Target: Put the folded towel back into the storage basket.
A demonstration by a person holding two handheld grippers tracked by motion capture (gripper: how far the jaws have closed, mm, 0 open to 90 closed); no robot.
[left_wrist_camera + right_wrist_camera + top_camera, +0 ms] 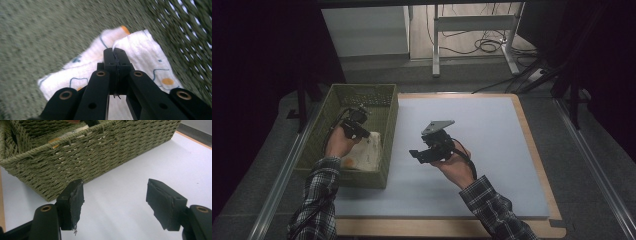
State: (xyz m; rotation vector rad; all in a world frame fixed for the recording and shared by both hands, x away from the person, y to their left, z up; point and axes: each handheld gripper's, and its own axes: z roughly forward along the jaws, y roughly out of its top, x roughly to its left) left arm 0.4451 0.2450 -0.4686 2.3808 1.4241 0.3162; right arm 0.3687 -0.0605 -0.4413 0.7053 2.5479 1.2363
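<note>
A basket (343,131) stood on the left part of the surface (492,150), at its far left corner, with a folded cloth (368,150) lying inside it against the near right wall. The left hand-held gripper (357,116) hung inside the basket, just above the far end of the cloth; in the left gripper view it (116,56) sat directly over the cloth (140,50), the basket wall to its right. The right hand-held gripper (417,153) was over the bare surface, just right of the basket, and faced the basket's outer wall (82,157) from the side.
</note>
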